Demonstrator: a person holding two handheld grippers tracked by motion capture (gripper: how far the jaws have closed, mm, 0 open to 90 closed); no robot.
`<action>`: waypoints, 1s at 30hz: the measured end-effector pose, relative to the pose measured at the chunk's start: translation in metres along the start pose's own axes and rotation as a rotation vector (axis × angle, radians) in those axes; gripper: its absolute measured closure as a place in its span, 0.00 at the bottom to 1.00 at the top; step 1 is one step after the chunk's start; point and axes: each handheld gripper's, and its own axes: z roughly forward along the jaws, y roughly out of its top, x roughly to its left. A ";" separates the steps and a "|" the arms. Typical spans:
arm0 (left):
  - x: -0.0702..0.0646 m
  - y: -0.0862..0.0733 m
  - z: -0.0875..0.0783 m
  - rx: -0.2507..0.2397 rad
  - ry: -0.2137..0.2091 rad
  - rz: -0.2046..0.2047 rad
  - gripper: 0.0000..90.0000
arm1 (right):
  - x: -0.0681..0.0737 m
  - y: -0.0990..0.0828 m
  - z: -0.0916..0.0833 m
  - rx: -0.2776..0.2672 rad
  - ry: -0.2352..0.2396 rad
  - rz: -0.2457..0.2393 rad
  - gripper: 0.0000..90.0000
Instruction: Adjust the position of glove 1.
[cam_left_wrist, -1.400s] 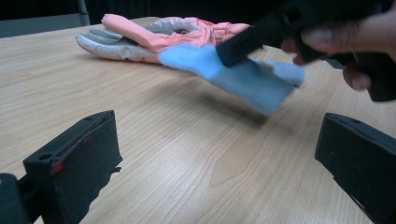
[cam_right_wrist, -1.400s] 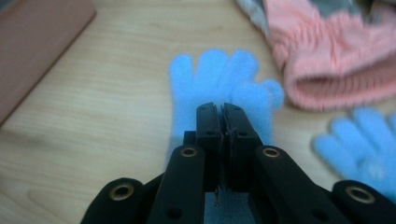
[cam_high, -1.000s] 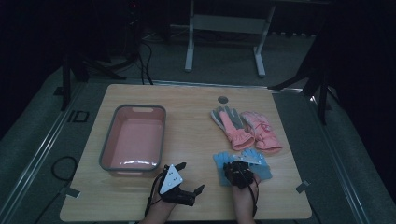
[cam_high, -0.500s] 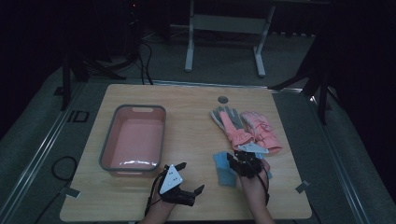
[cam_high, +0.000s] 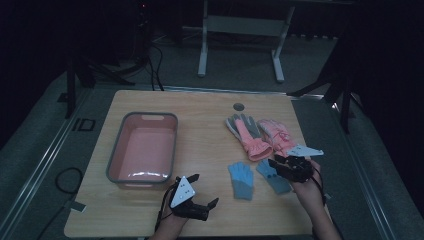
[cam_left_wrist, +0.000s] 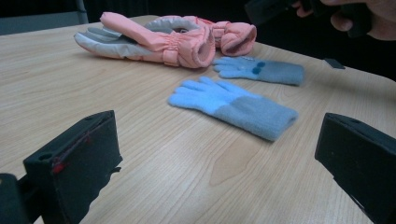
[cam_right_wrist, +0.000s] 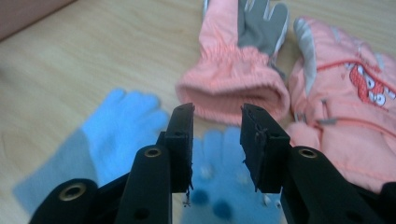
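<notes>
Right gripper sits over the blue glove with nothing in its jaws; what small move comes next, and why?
Probably lower the right gripper onto the blue glove below it: its jaws, just opened, hold nothing, and the pink tub is empty.

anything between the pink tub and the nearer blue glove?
Nothing: bare tabletop between the pink tub and the nearer blue glove, seen in the high view.

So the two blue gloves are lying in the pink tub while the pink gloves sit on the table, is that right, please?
Not quite: the blue gloves lie flat on the table, not in the tub, which holds no gloves. The high view shows this. The pink gloves are indeed on the table.
</notes>
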 end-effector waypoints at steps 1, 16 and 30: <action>0.000 0.000 0.000 0.000 0.001 0.001 0.00 | -0.004 -0.004 0.000 0.004 0.006 -0.008 0.72; -0.002 0.000 0.000 -0.003 0.018 0.018 0.00 | -0.021 -0.054 0.029 0.084 0.031 0.009 0.75; -0.003 0.000 0.000 -0.004 0.032 0.021 0.00 | 0.019 -0.049 0.015 0.099 -0.188 0.061 0.95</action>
